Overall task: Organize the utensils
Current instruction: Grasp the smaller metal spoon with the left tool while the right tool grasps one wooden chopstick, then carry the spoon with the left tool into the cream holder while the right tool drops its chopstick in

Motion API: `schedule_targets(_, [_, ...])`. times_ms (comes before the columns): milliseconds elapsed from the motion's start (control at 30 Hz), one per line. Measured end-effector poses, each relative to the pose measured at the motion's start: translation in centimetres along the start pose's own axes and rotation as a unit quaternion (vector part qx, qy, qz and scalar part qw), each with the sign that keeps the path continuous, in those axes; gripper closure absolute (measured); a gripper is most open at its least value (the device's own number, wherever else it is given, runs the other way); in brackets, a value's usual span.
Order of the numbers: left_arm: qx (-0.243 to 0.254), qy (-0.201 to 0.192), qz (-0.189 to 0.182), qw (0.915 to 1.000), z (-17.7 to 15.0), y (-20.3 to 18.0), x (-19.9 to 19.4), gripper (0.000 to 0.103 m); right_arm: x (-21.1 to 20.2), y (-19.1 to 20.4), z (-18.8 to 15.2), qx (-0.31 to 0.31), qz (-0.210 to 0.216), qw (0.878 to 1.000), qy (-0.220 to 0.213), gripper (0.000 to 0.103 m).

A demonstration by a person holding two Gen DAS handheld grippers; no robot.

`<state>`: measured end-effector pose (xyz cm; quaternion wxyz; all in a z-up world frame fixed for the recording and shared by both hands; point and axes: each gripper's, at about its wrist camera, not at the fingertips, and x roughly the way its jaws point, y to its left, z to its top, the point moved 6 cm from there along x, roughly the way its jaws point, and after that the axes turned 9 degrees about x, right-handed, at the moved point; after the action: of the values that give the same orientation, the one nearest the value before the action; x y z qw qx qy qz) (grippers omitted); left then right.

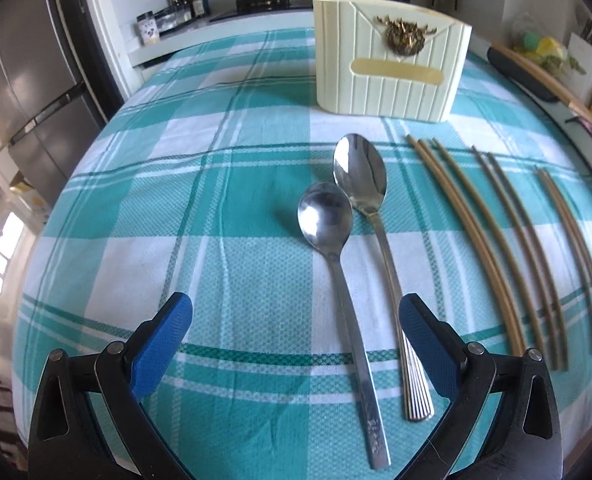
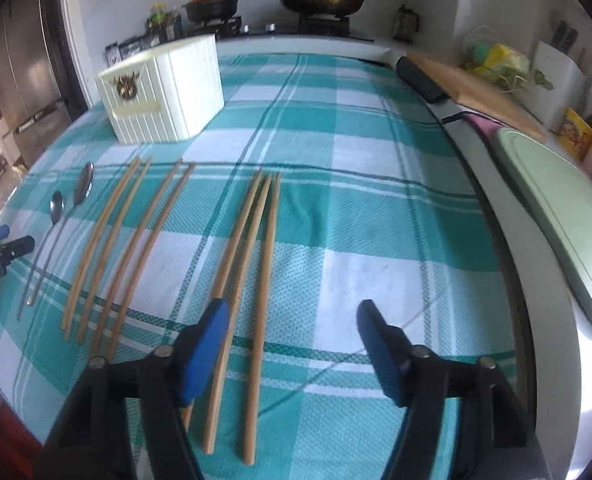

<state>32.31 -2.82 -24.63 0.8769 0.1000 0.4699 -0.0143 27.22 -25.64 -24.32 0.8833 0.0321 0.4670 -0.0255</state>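
Two steel spoons lie side by side on the checked cloth: a shorter spoon (image 1: 338, 264) and a longer ribbed-handled spoon (image 1: 376, 216). Both also show in the right wrist view (image 2: 56, 204). Several wooden chopsticks (image 1: 508, 240) lie in groups to their right, also in the right wrist view (image 2: 256, 264). A cream utensil holder (image 1: 390, 58) stands behind them, also in the right wrist view (image 2: 164, 92). My left gripper (image 1: 296, 312) is open and empty over the spoon handles. My right gripper (image 2: 292, 316) is open and empty, its left finger over the nearest chopsticks.
The table (image 2: 376, 200) carries a teal and white checked cloth. A pale green board (image 2: 568, 216) and a wooden board (image 2: 476, 84) lie along the right edge. A stove with pans (image 2: 320, 0) stands behind. A fridge (image 1: 24, 80) stands on the left.
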Motion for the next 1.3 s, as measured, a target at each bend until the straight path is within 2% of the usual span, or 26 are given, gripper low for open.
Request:
schedule_targets(133, [0.015,0.009,0.013,0.9998,0.0,-0.5,0.9,0.000,1.5,0.0,-0.4,-0.017,-0.003,0.999,0.034,0.063])
schedule_targets(233, [0.035,0.021,0.033,0.9986,-0.5,-0.4,1.7,0.000,2.1,0.6,-1.0,-0.026,0.016,0.998,0.059,0.071])
schedule_targets(300, [0.039,0.018,0.033,0.9985,-0.6,0.4,1.7,0.000,2.1,1.0,-1.1,-0.049,0.007,0.997,0.059,0.074])
schedule_targets(400, [0.039,0.021,0.042,0.9982,-0.8,2.4,1.9,0.000,2.1,0.4,-0.8,-0.048,-0.008,0.996,0.069,0.089])
schedule_targets(600, [0.040,0.044,0.010,0.9982,-0.8,5.1,2.9,0.000,2.4,-0.7,-0.1,-0.040,-0.008,0.995,0.091,0.089])
schedule_targets(667, [0.054,0.050,-0.004,0.9973,-0.3,4.7,3.3,0.000,2.8,-0.6,0.4,-0.043,-0.003,0.994,0.102,0.089])
schedule_targets(700, [0.063,0.050,-0.011,0.9967,0.0,4.2,3.5,0.000,3.1,-0.6,0.8,-0.044,0.001,0.993,0.108,0.084])
schedule_targets(800, [0.092,0.047,-0.030,0.9942,1.2,2.5,3.9,0.002,4.0,-0.2,2.0,-0.051,0.008,0.992,0.115,0.084])
schedule_targets(833, [0.099,0.046,-0.038,0.9934,1.5,2.0,4.0,0.004,4.3,0.0,2.5,-0.053,0.011,0.992,0.117,0.084])
schedule_targets(900, [0.104,0.047,-0.064,0.9915,2.5,1.1,4.5,0.016,5.1,0.2,3.5,-0.055,0.016,0.991,0.124,0.084])
schedule_targets(1000, [0.088,0.058,-0.101,0.9892,3.5,0.9,5.2,0.031,6.3,0.7,5.1,-0.057,0.024,0.990,0.129,0.084])
schedule_targets(1033, [0.087,0.059,-0.102,0.9892,3.8,0.9,5.3,0.034,6.8,0.9,5.7,-0.057,0.026,0.989,0.130,0.084])
schedule_targets(1067, [0.091,0.055,-0.105,0.9888,4.3,0.8,5.4,0.046,7.2,1.1,6.1,-0.057,0.029,0.989,0.132,0.084])
schedule_targets(1100, [0.097,0.048,-0.107,0.9884,4.8,0.7,5.5,0.067,7.7,1.5,6.9,-0.057,0.035,0.989,0.129,0.084])
schedule_targets(1200, [0.106,0.038,-0.116,0.9869,5.6,0.8,6.0,0.067,8.7,2.3,8.4,-0.058,0.038,0.990,0.125,0.096])
schedule_targets(1300, [0.090,0.028,-0.117,0.9886,5.9,1.9,5.6,0.067,8.8,2.5,9.5,-0.038,0.036,0.993,0.109,0.097])
